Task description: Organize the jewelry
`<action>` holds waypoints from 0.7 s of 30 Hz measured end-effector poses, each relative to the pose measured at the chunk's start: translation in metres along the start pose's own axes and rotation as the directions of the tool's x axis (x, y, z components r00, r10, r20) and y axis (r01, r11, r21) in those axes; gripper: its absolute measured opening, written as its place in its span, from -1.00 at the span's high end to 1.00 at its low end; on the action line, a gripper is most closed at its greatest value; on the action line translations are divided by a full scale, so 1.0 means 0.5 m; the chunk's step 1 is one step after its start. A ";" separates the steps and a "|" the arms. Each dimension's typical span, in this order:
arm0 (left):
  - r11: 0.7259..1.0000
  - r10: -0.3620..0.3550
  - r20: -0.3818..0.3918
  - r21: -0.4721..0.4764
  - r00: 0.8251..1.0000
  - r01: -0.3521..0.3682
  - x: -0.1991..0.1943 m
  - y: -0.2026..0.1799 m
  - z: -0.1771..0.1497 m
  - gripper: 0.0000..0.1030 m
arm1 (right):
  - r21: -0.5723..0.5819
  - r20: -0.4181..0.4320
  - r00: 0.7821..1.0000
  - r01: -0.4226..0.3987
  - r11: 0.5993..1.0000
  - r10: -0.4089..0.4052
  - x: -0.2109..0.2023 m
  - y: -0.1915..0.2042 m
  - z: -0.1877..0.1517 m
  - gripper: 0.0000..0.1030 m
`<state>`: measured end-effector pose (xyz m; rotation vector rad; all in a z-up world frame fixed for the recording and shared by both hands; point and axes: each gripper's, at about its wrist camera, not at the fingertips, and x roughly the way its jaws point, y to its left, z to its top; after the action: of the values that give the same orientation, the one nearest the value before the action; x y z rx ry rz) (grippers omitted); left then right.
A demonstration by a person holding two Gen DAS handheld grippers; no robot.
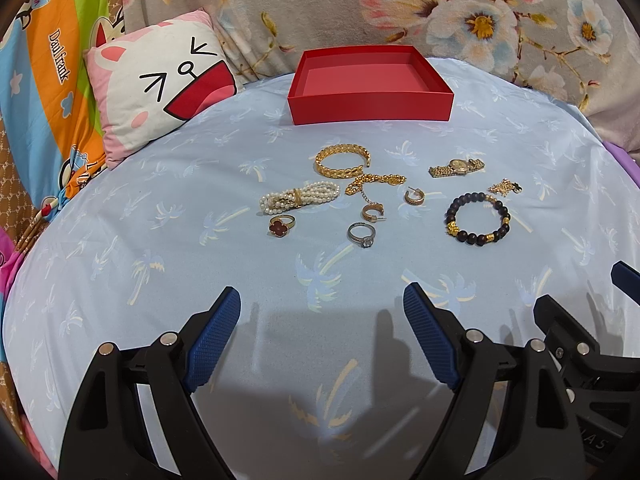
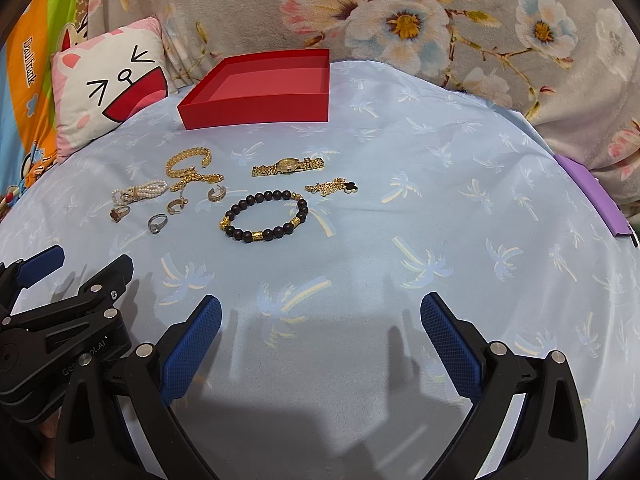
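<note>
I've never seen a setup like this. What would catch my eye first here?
Probably the bright red box, open and empty, at the far side of the pale blue palm-print bedsheet. In front of it lies scattered jewelry, notably a gold cuff bracelet, a gold watch and a dark beaded bracelet. Nearest the camera, the left gripper and right gripper gape open, holding nothing.

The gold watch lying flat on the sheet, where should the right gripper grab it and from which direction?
Grip the gold watch at its round case in the middle, coming from above with one finger in front and one behind. It lies flat with its band stretched left to right, so the case is its thickest part. The right gripper is open.
</note>
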<state>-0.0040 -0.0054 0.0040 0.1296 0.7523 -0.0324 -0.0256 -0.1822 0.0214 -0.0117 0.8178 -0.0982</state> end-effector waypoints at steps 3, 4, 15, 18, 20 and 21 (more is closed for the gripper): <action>1.000 0.001 0.001 0.000 1.000 -0.001 0.000 -0.001 0.000 -0.57 | 0.000 0.001 1.000 0.001 1.000 -0.001 0.000 0.000 0.000 -0.90; 1.000 0.000 0.001 0.000 1.000 0.000 0.000 0.000 0.000 -0.57 | 0.000 0.001 1.000 0.001 1.000 -0.001 0.000 0.000 0.000 -0.90; 1.000 -0.001 -0.002 0.000 1.000 0.001 0.002 -0.003 -0.001 -0.57 | 0.000 -0.001 1.000 0.000 1.000 0.000 0.001 0.000 0.000 -0.90; 1.000 -0.001 -0.001 0.000 1.000 0.001 0.002 -0.003 -0.002 -0.57 | 0.000 0.000 1.000 0.000 1.000 0.000 0.001 0.000 0.000 -0.90; 1.000 -0.001 -0.001 0.000 1.000 0.001 0.002 -0.003 -0.001 -0.57 | 0.000 -0.001 1.000 0.000 1.000 0.000 0.002 0.000 0.000 -0.90; 1.000 -0.001 -0.002 0.000 1.000 0.001 0.002 -0.003 -0.001 -0.57 | 0.000 -0.002 1.000 0.000 1.000 0.000 0.002 0.000 0.000 -0.90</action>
<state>-0.0036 -0.0065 0.0025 0.1296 0.7540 -0.0329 -0.0248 -0.1822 0.0208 -0.0112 0.8195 -0.0982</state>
